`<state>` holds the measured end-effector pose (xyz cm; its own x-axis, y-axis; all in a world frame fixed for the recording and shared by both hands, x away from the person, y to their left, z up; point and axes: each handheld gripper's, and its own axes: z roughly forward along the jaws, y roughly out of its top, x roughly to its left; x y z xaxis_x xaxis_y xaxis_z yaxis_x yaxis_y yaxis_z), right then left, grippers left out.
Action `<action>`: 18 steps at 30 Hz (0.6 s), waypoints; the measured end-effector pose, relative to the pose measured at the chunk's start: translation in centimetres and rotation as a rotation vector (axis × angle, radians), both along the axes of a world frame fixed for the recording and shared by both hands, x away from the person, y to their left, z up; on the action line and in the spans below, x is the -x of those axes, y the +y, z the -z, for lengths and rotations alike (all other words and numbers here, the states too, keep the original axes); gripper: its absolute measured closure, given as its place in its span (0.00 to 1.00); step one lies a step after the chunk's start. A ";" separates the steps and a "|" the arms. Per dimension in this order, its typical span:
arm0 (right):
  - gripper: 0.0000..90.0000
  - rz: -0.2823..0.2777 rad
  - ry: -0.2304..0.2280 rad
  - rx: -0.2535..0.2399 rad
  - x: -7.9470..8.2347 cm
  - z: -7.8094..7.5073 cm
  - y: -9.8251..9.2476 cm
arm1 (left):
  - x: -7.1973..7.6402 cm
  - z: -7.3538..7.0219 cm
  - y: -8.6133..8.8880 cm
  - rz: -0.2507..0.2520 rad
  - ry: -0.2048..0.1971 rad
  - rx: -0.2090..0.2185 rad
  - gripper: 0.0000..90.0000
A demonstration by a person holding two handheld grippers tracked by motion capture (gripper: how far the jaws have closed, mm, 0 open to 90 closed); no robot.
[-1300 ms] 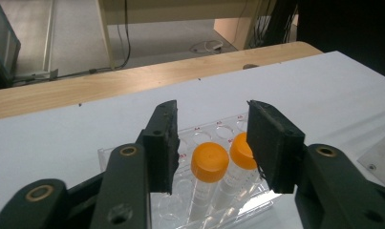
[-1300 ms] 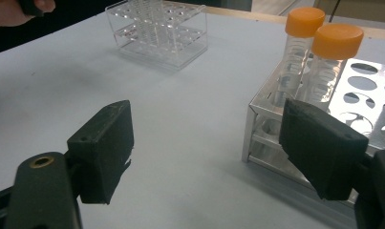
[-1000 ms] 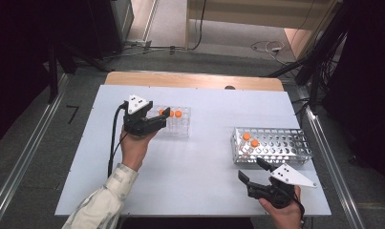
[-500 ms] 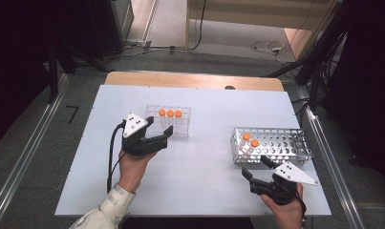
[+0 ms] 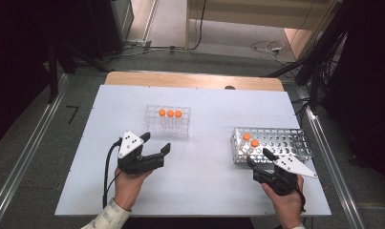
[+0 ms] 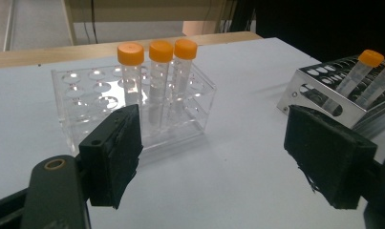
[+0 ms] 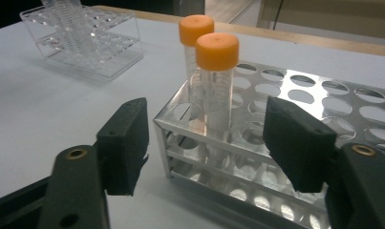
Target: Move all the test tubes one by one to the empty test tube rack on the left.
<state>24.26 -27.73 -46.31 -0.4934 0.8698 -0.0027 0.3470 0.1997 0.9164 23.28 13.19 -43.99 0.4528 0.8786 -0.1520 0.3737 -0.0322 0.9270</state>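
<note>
High view: the left gripper (image 5: pixel 154 147) sits low over the white surface (image 5: pixel 204 181), just in front of the clear rack (image 5: pixel 167 125), which holds three orange-capped tubes (image 5: pixel 170 113) in a row. Its jaws are spread with nothing between them, and they have just been opening further. The right gripper (image 5: pixel 258 156) points at the near left corner of the metal rack (image 5: pixel 281 143), where two more capped tubes (image 5: pixel 250 140) stand; its jaws have just been closing in, yet they are apart and empty.

Left gripper view: the three tubes (image 6: pixel 156 81) stand upright in the clear rack (image 6: pixel 85 105), well beyond the spread pads (no contact anywhere). This hand looks done for now, and should keep clear of the rack.

Right gripper view: the nearer tube (image 7: pixel 216 90) stands between the two pads, a little ahead of them, with the second tube (image 7: pixel 194 57) close behind it. The step in hand, as I judge it, is picking this tube: ease forward, centre the pads just under the cap, close on the near tube alone, then lift straight up so it clears its hole without tilting the rack (image 7: pixel 324 109).

Only graduation marks show on the tube walls, too fine to read; no brand or label is legible.
</note>
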 end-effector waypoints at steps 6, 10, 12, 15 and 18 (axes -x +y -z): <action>0.51 0.003 -0.015 0.005 -0.9 0.0 0.1 | 0.3 0.3 0.0 0.004 0.007 -0.003 0.23; 0.58 0.004 -0.002 0.004 -1.5 0.1 0.2 | 0.3 0.3 0.0 0.005 0.007 -0.009 0.23; 0.60 0.004 -0.004 0.007 -1.8 0.2 0.2 | 0.3 0.4 0.1 0.005 0.009 -0.009 0.23; 0.63 0.004 -0.004 0.008 -2.0 0.2 0.2 | 0.3 0.4 0.1 0.005 0.011 -0.009 0.23; 0.66 -0.003 0.000 0.008 -2.2 0.2 0.4 | 0.3 0.4 0.1 0.005 0.011 -0.009 0.23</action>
